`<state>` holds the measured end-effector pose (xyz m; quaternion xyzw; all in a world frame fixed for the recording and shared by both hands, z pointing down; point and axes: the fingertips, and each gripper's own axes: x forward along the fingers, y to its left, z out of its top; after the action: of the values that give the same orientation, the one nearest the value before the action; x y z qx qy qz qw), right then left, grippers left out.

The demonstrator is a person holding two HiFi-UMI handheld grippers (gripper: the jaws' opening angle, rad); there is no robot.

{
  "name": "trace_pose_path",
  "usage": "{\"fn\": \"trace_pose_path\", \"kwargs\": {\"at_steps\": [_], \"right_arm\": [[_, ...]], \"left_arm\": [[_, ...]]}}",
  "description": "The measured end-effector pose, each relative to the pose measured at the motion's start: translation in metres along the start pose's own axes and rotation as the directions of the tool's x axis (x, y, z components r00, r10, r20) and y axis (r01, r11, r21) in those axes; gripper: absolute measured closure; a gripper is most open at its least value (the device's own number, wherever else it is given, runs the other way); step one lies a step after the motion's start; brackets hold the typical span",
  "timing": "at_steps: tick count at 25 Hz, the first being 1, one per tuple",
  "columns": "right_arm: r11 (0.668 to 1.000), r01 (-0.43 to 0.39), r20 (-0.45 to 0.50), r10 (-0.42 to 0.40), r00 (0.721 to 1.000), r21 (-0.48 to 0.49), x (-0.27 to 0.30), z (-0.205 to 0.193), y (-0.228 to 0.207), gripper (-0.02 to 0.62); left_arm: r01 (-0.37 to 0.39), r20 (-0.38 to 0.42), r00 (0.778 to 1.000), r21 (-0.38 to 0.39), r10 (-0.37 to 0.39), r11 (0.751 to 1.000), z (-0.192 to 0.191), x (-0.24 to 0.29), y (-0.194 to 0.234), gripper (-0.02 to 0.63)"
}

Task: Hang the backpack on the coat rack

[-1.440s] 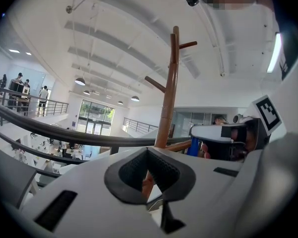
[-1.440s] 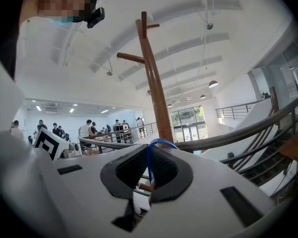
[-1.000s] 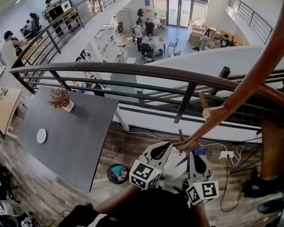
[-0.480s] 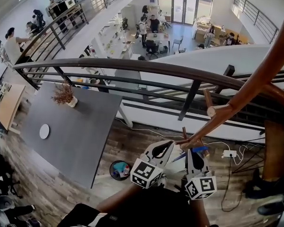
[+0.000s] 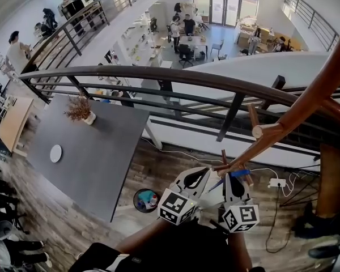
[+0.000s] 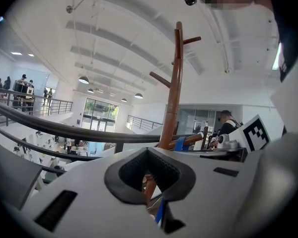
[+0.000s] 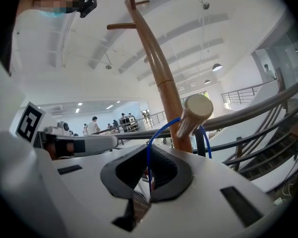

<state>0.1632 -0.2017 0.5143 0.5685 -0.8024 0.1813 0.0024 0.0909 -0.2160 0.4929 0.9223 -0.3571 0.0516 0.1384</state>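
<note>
The right gripper (image 7: 150, 175) has its jaws pressed together on the thin blue loop (image 7: 150, 148), which rises from them over the peg (image 7: 194, 114) of the rack (image 7: 156, 68) just ahead. The left gripper (image 6: 148, 180) pinches the same loop low between its jaws. The backpack (image 5: 178, 248) hangs below both.

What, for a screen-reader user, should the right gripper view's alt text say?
The right gripper, jaws shut, pinches a blue loop that passes over a wooden peg of the coat rack, which rises behind toward a white ceiling.
</note>
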Motion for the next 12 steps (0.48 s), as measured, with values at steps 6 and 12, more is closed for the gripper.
{"fn": "trace_pose_path", "kwargs": {"at_steps": [6,12], "right_arm": [[0.999,-0.002,-0.016,0.002,1.0,0.034,0.006,-0.007,-0.008,0.575],[0.999,0.0,-0.03,0.001,1.0,0.05,0.009,-0.012,-0.014,0.575]], "left_arm": [[-0.009,-0.009,1.0,-0.009,0.009,1.0,-0.002,0.001,0.002,0.607],[-0.009,-0.015,1.0,-0.01,0.009,1.0,-0.003,0.002,0.002,0.607]]}}
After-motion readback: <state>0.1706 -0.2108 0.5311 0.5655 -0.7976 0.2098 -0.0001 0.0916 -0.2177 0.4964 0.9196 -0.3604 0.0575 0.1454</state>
